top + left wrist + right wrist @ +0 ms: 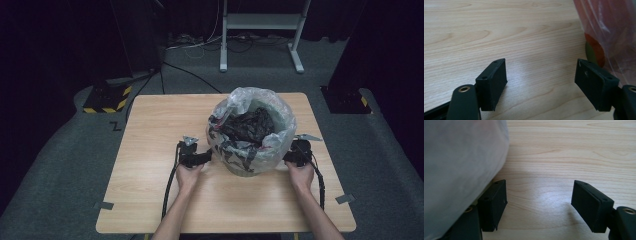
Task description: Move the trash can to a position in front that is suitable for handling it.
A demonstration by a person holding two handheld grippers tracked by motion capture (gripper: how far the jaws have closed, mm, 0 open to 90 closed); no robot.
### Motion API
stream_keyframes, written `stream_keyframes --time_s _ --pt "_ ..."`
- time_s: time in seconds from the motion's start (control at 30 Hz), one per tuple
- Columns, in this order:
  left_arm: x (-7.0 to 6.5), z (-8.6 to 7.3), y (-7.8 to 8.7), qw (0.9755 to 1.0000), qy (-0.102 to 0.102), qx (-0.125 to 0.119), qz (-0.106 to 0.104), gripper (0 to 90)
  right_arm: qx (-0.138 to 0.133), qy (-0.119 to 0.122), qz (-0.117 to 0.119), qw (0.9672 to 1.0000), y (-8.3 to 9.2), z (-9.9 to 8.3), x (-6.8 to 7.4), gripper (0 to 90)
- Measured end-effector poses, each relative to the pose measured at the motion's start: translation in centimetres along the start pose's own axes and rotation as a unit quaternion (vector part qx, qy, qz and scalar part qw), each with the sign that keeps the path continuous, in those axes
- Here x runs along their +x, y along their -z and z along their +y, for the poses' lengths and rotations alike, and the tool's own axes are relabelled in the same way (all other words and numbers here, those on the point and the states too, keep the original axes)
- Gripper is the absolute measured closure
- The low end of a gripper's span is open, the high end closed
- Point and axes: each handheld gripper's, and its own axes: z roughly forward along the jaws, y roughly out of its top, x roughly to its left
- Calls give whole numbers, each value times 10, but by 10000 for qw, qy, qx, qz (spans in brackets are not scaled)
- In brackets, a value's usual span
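Note:
A small bin (243,169) stands on the wooden table (165,120), lined with a clear plastic bag (260,100) that drapes over its rim. Crumpled black plastic (248,125) lies inside. My left gripper (195,154) sits just left of the bin, and my right gripper (298,151) just right of it. In the left gripper view the left gripper (540,67) is open over bare wood, with the bag (609,30) hanging by its right jaw. In the right gripper view the right gripper (539,186) is open over bare wood, with the bag (459,165) bulging over its left jaw.
The table's near half (225,205) is bare wood between the person's forearms. Grey tape tabs (345,198) mark its front corners. A white stand (260,22) and cables lie on the floor beyond the far edge.

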Motion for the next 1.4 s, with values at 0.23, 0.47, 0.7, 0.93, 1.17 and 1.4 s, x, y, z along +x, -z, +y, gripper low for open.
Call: stream_keyframes --time_s 0.23,0.47,0.7,0.93,1.17,1.4 --pt "-7 -1 0 9996 -268 -5 -40 266 42 145 109 9998 -4 -2 8 286" --pt "-7 1 6 9993 -355 -67 -35 275 -12 154 223 9996 -7 -3 14 311" --pt "-4 2 10 9995 -295 -116 -59 284 3 307 249 9992 -10 -4 21 317" --pt "-2 3 13 9995 -285 -134 -93 287 28 414 315 9986 -14 -5 30 318" --pt "2 2 15 9995 -271 -116 -110 299 45 515 346 9981 -16 -4 42 330" --pt "13 -2 22 9996 -234 -126 -27 313 90 601 412 9973 -20 -3 55 330"
